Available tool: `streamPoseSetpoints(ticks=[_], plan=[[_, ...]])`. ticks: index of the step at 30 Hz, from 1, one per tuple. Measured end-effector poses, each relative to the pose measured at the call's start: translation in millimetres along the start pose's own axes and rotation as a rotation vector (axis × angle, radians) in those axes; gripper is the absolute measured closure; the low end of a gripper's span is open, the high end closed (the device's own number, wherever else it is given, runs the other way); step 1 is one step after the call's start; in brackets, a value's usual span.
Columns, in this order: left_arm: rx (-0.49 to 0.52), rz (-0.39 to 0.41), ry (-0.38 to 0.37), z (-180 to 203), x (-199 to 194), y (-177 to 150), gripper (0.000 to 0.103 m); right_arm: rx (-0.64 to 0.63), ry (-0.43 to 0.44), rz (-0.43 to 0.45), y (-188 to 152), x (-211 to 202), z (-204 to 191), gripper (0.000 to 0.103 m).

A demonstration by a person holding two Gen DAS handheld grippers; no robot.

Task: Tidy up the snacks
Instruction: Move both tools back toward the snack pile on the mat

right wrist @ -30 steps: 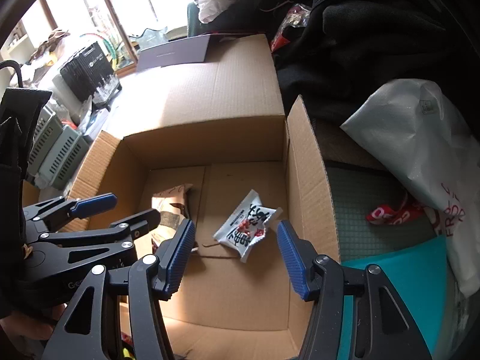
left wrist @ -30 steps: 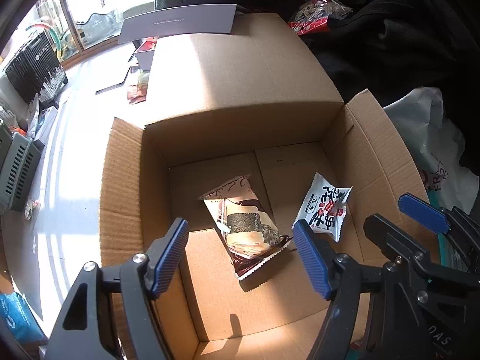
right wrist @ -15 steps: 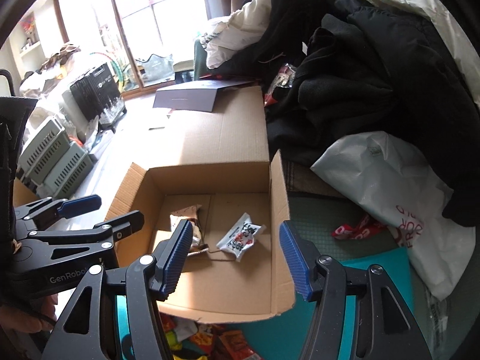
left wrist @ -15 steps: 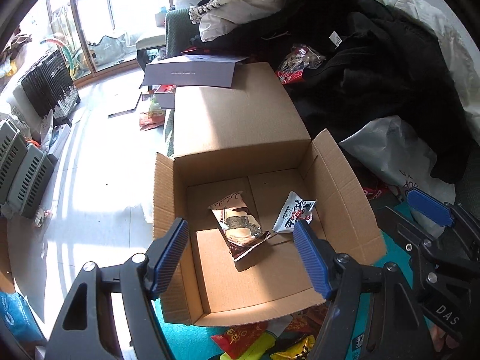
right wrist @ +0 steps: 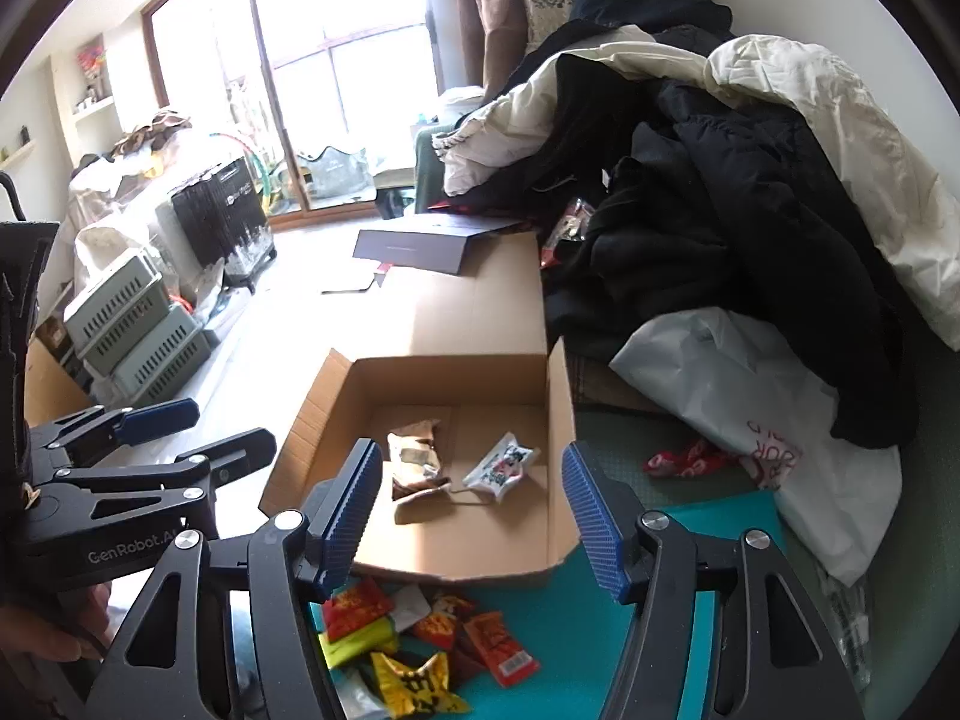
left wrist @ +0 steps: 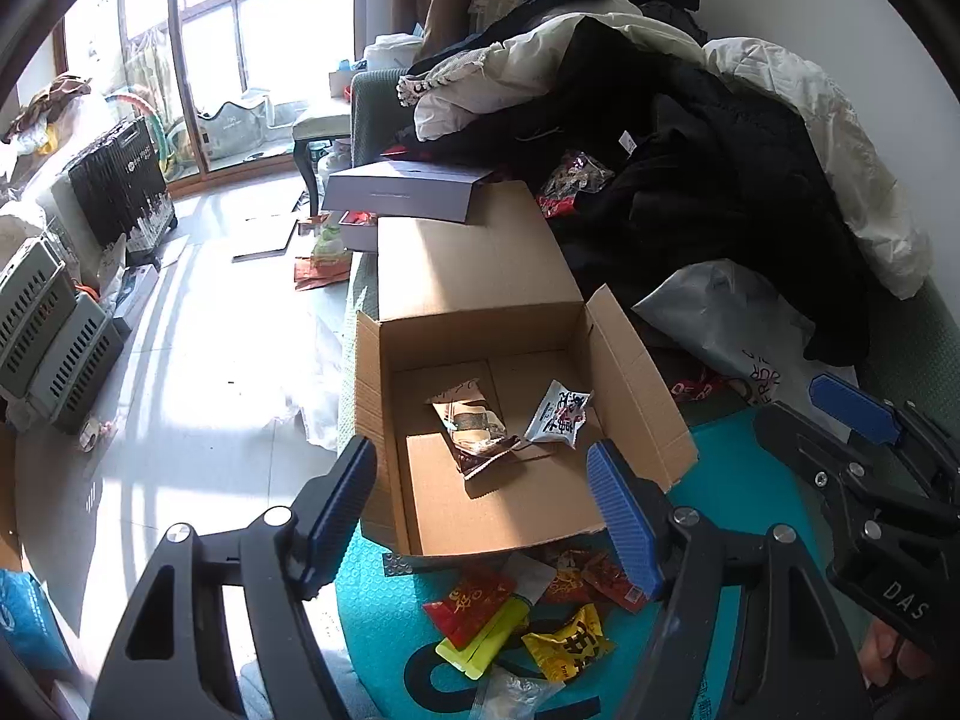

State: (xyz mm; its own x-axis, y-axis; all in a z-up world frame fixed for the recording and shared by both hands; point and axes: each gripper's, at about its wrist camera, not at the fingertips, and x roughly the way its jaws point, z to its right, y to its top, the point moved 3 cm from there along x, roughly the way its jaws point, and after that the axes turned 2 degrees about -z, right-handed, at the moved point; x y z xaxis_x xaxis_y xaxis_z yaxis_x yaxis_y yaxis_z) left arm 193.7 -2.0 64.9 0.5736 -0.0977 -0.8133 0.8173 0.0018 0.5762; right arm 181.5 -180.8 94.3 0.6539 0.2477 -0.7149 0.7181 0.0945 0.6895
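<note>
An open cardboard box point(left wrist: 636, 384) point(right wrist: 558, 420) stands on a teal mat. On its floor lie a brown snack pack point(left wrist: 474, 426) point(right wrist: 414, 462) and a white snack pack point(left wrist: 558, 414) point(right wrist: 501, 465). Several loose snack packets point(left wrist: 522, 618) point(right wrist: 420, 636) in red, yellow and green lie on the mat in front of the box. My left gripper point(left wrist: 480, 498) hangs open above the box's near edge, nothing between its fingers. My right gripper point(right wrist: 474, 510) is beside it, its jaws opening, also empty. Each gripper shows in the other's view, the right gripper point(left wrist: 852, 420) and the left gripper point(right wrist: 156, 426).
A heap of dark and white clothes point(left wrist: 690, 138) and a grey plastic bag point(left wrist: 732, 324) crowd the box's right side. A flat dark box point(left wrist: 408, 192) lies past the far flap. Grey crates point(left wrist: 42, 324) and a black case point(left wrist: 120, 180) stand on the sunlit floor at left.
Both grippers have risen and drawn back from inside the box; the box now looks smaller and the loose packets on the mat have come into view. The right jaws have widened a little.
</note>
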Motion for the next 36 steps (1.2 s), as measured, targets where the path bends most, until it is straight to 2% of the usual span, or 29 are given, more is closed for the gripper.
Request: streamPoseSetpoints(ticks=[9,16,26,36], plan=[[0.019,0.012,0.005,0,-32,-40,0.031,-0.037,0.026,-0.007,-31,-26,-21,0.040],[0.057,-0.020,0.029,3,-38,-77,0.031,-0.049,0.034,-0.056,-64,-32,-28,0.040],[0.067,-0.168,-0.013,1,-13,-140,0.031,-0.045,0.050,-0.204,-124,-12,-30,0.040],[0.082,-0.348,-0.083,0,19,-183,0.031,-0.021,0.071,-0.352,-176,15,-27,0.040]])
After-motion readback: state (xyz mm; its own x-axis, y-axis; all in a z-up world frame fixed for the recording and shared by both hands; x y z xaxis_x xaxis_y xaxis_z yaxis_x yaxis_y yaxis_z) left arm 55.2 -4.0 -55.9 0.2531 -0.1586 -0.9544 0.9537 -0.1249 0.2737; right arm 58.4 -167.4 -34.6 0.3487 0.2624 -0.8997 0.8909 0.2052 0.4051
